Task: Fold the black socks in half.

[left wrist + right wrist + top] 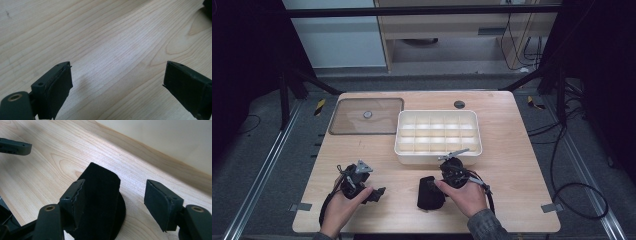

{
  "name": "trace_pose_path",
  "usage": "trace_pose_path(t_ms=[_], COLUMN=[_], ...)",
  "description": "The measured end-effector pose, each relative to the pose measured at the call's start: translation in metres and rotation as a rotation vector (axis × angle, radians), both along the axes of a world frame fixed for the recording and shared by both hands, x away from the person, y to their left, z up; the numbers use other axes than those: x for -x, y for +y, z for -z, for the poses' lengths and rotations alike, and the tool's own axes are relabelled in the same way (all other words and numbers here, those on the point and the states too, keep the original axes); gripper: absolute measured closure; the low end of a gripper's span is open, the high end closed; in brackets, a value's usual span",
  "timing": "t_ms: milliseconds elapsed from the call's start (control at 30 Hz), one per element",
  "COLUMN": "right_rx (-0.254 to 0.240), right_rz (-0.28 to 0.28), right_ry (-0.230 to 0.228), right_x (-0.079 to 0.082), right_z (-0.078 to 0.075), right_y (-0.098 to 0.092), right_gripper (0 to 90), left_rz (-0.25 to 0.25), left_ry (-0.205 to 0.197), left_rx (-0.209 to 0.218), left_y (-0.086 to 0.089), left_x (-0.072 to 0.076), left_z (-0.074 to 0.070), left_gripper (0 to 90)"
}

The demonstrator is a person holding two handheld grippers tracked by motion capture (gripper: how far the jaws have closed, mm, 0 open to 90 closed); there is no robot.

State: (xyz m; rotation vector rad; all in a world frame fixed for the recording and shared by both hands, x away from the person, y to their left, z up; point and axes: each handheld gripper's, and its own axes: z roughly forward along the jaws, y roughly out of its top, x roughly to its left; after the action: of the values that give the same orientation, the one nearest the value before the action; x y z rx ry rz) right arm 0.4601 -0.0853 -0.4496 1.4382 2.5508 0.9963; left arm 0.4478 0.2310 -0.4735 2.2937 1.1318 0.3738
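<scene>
Left claw [117, 85]: you are holding it wide, nothing between, over bare wooden surface [100, 37].
Right claw [115, 205]: gaping around black felt-covered stand [100, 195], which is standing near white compartment tray [438, 136].

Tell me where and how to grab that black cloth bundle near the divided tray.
Probably grip the black cloth bundle across its raised, folded middle, coming from above. The right tongs already straddle it, jaws open, one pad beside its edge. It is soft and lies flat on the table, so a sideways approach would likely only push it.
</scene>
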Motion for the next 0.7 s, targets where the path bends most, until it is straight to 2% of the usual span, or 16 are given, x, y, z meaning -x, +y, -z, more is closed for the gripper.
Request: trace_pose_path(t_ms=[233, 400, 700], right_rx=[-0.02, -0.019, -0.028], right_rz=[0.001, 0.0, -0.007], right_ry=[0.019, 0.027, 0.031], right_x=[0.0, 0.0, 0.002], right_z=[0.003, 0.003, 0.006], right_y=[0.001, 0.004, 0.003], right_gripper=[33.9, 34.6, 35.5], left_rz=[-0.042, -0.078, -0.102], left_ry=[-0.022, -0.032, -0.046], left_rx=[0.001, 0.03, 0.021], left_y=[0.009, 0.018, 0.026], left_x=[-0.001, -0.002, -0.003], left_z=[0.008, 0.016, 0.021], left_gripper=[7.7, 7.2, 6.8])
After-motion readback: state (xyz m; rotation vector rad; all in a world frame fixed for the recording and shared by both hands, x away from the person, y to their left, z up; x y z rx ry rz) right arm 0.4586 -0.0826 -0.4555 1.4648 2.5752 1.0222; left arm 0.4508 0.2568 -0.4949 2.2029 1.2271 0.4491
